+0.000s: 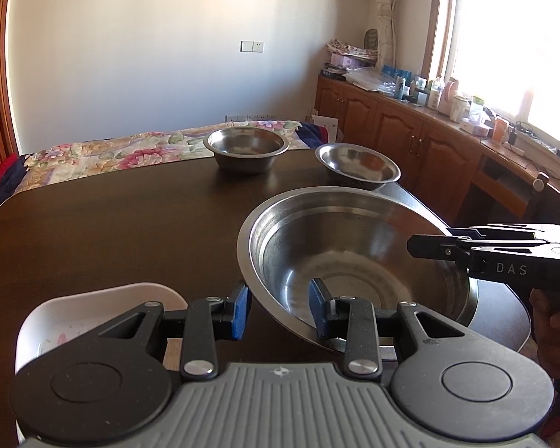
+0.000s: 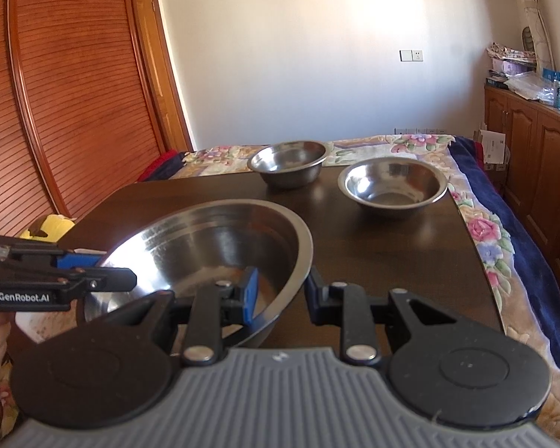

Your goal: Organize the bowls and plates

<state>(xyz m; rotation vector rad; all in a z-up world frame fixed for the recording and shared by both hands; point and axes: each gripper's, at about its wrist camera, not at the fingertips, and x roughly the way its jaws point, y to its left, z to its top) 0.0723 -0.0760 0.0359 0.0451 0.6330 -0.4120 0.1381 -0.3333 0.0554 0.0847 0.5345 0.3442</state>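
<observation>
A large steel basin (image 1: 354, 246) (image 2: 212, 246) hangs tilted just above the dark table (image 1: 112, 224), held from both sides. My left gripper (image 1: 280, 310) is shut on its near rim, one blue pad inside and one outside. My right gripper (image 2: 280, 295) is shut on the opposite rim and wall in the same way. Each gripper shows in the other's view: the right gripper (image 1: 429, 244), the left gripper (image 2: 100, 270). Two smaller steel bowls stand apart at the far end of the table: a deeper bowl (image 1: 246, 147) (image 2: 287, 162) and a wider bowl (image 1: 356, 166) (image 2: 392, 184).
A white dish (image 1: 93, 313) lies on the table under my left gripper. Beyond the table lies a flowered bedspread (image 2: 481, 231). Wooden cabinets (image 1: 410, 138) with clutter on top run along the window wall. A slatted wooden door (image 2: 56, 93) stands at the left.
</observation>
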